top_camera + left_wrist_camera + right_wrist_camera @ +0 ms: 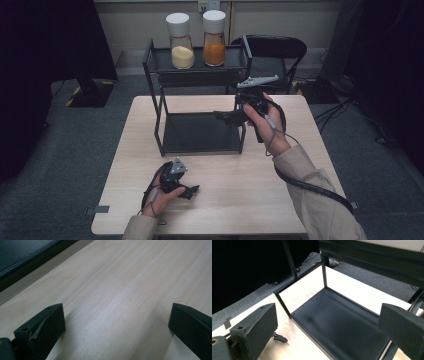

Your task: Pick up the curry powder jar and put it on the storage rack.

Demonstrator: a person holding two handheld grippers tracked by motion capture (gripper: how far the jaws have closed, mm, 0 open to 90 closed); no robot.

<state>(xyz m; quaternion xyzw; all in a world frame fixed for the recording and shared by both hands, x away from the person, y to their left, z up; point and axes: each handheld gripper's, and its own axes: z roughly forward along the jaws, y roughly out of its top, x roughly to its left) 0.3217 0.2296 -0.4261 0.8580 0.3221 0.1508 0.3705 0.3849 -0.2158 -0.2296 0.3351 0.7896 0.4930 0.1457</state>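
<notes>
A black two-shelf rack [159, 102] stands at the back of the light wooden table [240, 195]. Two white-capped jars rest on its top shelf: one of pale yellow powder [181, 42], one of orange powder [214, 39]. My right gripper [223, 116] hovers at the rack's right side, pointing left over the bare lower shelf [342, 325]. In its own view that right gripper [327, 312] is open, nothing between the jaws. My left gripper [192, 191] lies low on the table in front of the rack. There the left gripper [116, 312] is open over bare wood.
A black chair [277, 47] stands behind the table at the right. Grey carpet [75, 150] surrounds the table. The rack's bottom edge [25, 258] shows at the upper left of the left gripper view. Cables trail from both hands.
</notes>
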